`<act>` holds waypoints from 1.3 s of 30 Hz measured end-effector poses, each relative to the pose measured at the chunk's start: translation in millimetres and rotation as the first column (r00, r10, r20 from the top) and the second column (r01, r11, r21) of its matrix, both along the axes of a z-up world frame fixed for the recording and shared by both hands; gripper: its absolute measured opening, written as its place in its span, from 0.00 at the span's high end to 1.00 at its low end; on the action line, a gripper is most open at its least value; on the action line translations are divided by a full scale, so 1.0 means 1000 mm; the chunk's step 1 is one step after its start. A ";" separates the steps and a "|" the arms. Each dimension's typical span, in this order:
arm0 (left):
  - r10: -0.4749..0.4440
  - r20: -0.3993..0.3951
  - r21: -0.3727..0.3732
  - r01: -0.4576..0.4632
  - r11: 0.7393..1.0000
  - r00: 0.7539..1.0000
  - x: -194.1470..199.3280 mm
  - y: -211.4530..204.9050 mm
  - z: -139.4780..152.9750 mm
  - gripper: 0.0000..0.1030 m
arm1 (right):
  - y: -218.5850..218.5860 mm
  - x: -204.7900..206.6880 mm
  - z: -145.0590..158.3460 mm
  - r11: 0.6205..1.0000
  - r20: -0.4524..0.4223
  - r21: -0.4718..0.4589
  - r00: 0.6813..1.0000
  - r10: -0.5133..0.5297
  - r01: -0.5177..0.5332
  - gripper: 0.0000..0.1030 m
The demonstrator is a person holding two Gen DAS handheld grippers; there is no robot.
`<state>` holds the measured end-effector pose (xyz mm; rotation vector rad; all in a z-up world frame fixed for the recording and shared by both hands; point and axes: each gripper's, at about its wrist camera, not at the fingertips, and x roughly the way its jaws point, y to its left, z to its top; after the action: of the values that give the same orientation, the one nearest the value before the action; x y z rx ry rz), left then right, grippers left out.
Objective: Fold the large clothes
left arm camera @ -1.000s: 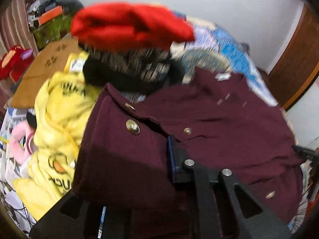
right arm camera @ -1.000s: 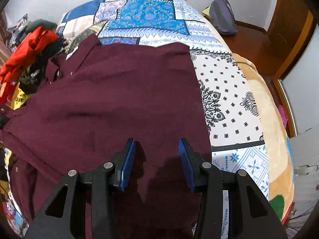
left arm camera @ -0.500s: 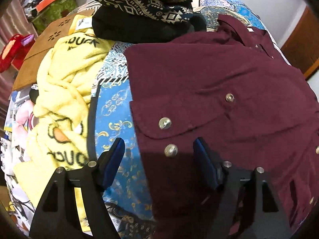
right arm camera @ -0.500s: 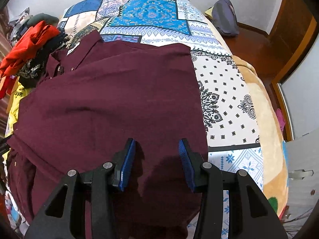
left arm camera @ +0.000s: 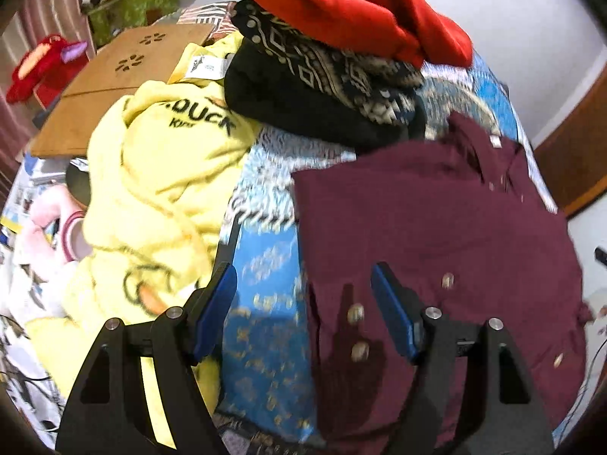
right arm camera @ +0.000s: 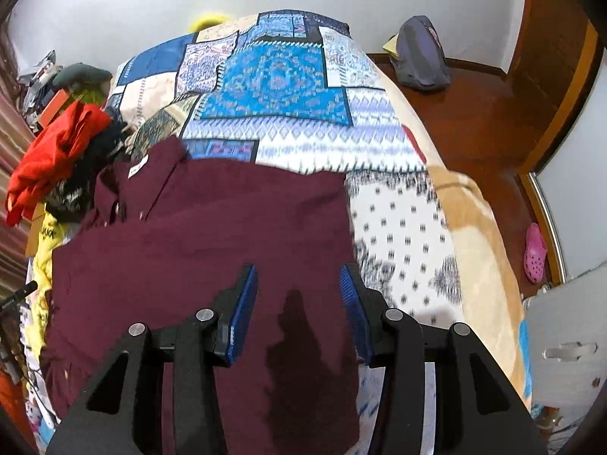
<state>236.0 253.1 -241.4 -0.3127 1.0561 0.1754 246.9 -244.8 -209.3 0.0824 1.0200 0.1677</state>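
Both the left gripper (left arm camera: pixel 303 311) and right gripper (right arm camera: pixel 299 311) gape wide, empty, over the maroon shirt (right arm camera: pixel 212 250).

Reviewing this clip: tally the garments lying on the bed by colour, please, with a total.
Maroon: 1, the maroon shirt, spread flat under both open claws
Yellow: 1, the yellow robe
Red: 1, the red garment, top of the pile
Black with pale pattern: 1, the patterned garment
Plain black: 1, the black garment, under it
Total: 5
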 end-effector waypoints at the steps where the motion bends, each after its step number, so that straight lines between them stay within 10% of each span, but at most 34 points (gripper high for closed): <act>1: 0.007 0.003 -0.015 -0.007 1.000 1.000 0.004 0.003 -0.001 0.30 | 0.000 0.006 -0.001 1.000 -0.007 0.001 1.000 -0.002 0.002 0.59; 12: 0.037 -0.076 -0.249 -0.054 0.967 0.996 0.055 0.027 -0.062 0.29 | -0.016 0.079 -0.061 1.000 -0.184 0.013 0.983 0.014 -0.012 0.59; 20: -0.039 -0.015 -0.159 0.036 0.987 0.999 0.077 0.012 -0.063 0.36 | -0.030 0.110 -0.089 0.980 -0.231 0.195 0.973 0.015 0.031 0.56; 25: -0.058 -0.033 -0.063 0.056 0.996 0.998 0.085 -0.008 -0.061 0.71 | -0.021 0.107 -0.087 0.988 -0.183 0.158 0.983 0.028 0.001 0.65; 27: -0.068 -0.036 -0.037 0.067 0.997 0.997 0.087 -0.020 -0.055 0.80 | -0.022 0.102 -0.080 0.993 -0.154 0.120 0.988 0.025 -0.007 0.86; 39: -0.293 0.079 0.203 0.272 0.940 0.953 0.099 -0.140 0.042 0.95 | -0.048 0.091 -0.008 0.999 0.072 0.053 0.997 -0.016 0.012 0.95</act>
<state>334.9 112.8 -199.8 0.0054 0.9572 -0.0005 338.1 -292.3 -217.7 0.1307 0.9428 0.1836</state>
